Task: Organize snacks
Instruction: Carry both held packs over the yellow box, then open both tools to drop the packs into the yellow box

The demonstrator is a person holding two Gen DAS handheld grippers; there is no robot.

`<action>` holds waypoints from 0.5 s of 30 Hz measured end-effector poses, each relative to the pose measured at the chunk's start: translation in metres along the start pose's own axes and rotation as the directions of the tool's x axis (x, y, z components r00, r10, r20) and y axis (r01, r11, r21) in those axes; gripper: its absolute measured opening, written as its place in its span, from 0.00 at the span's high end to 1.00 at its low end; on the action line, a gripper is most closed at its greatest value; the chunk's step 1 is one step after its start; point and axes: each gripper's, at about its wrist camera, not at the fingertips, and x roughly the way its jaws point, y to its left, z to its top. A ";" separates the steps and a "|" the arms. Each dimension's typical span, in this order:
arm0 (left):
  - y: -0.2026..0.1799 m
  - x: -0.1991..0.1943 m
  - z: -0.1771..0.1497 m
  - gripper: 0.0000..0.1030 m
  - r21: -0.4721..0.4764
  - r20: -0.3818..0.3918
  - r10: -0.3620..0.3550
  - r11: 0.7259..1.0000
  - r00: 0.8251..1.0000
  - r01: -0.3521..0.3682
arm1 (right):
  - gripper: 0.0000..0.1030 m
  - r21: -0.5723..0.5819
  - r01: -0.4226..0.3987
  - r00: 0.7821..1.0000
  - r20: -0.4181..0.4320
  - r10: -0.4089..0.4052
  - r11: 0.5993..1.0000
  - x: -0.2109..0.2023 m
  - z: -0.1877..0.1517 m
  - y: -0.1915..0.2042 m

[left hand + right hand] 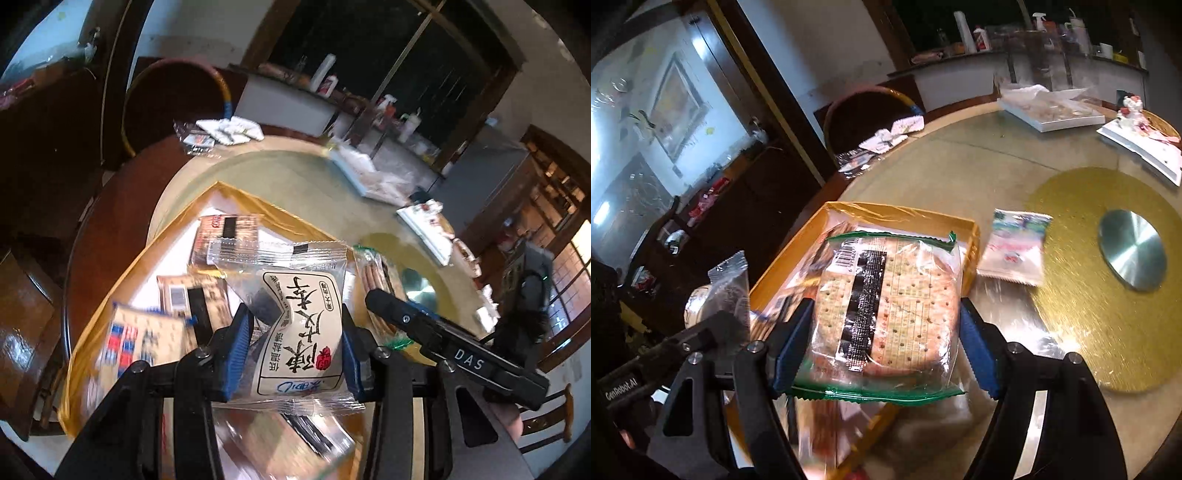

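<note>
Left jaws (293, 354) clenched on a pastry pack (295, 317), right jaws (882, 354) grasping crackers (886, 306), both over the tray (971, 229) for sorting.

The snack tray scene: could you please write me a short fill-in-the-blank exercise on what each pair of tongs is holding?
1. The left tongs grip a clear packet whose label is printed in ____ characters.
2. The cracker packet in the right tongs has ____ sealed edges.
3. Both packets hang over a ____ tray.
4. A loose white packet lies on the table, ____ the tray.

Missing words: black; green; yellow; outside
</note>
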 end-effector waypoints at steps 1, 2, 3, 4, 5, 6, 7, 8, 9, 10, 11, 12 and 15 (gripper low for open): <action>0.002 0.008 0.003 0.58 0.001 -0.005 0.019 1.000 1.000 -0.019 | 0.26 -0.006 0.005 1.000 -0.003 -0.005 1.000 0.006 0.005 0.002; 0.003 0.014 0.006 0.58 0.003 -0.017 0.034 0.999 0.999 -0.034 | 0.26 -0.012 0.014 1.000 -0.006 -0.015 1.000 0.013 0.009 0.003; 0.005 0.023 0.009 0.58 0.007 -0.039 0.050 0.999 0.998 -0.050 | 0.26 -0.016 0.028 1.000 -0.014 -0.028 0.999 0.020 0.014 0.003; 0.008 0.027 0.009 0.58 0.002 -0.052 0.059 0.998 0.997 -0.059 | 0.26 -0.016 0.035 0.999 -0.023 -0.035 0.999 0.026 0.017 0.003; 0.011 0.030 0.008 0.58 0.002 -0.067 0.074 0.997 0.995 -0.074 | 0.26 -0.019 0.035 0.999 -0.033 -0.036 0.999 0.033 0.020 0.003; 0.013 0.035 0.010 0.58 0.006 -0.079 0.087 0.996 0.993 -0.087 | 0.26 -0.023 0.041 0.998 -0.041 -0.042 0.999 0.038 0.022 0.004; 0.016 0.038 0.009 0.58 0.000 -0.088 0.092 0.996 0.992 -0.092 | 0.26 -0.026 0.052 0.997 -0.047 -0.053 0.998 0.042 0.022 0.004; 0.017 0.041 0.008 0.58 -0.001 -0.098 0.093 0.996 0.991 -0.094 | 0.26 -0.023 0.057 0.997 -0.051 -0.058 0.998 0.045 0.023 0.002; 0.017 0.043 0.007 0.58 0.002 -0.109 0.092 0.996 0.990 -0.092 | 0.26 -0.017 0.051 0.997 -0.057 -0.052 0.999 0.048 0.024 0.001; 0.017 0.043 0.005 0.58 0.007 -0.111 0.093 0.996 0.989 -0.093 | 0.25 -0.009 0.043 0.997 -0.064 -0.044 0.999 0.051 0.023 0.000; 0.017 0.044 0.004 0.58 0.012 -0.115 0.099 0.995 0.988 -0.098 | 0.25 0.000 0.038 0.996 -0.075 -0.038 0.999 0.054 0.023 -0.003; 0.017 0.044 0.002 0.58 0.014 -0.120 0.103 0.995 0.987 -0.102 | 0.25 0.008 0.039 0.996 -0.083 -0.038 0.999 0.057 0.022 -0.004; 0.015 0.042 0.002 0.57 0.018 -0.119 0.109 0.994 0.987 -0.107 | 0.25 -0.009 0.056 0.995 -0.083 -0.057 0.998 0.059 0.021 -0.002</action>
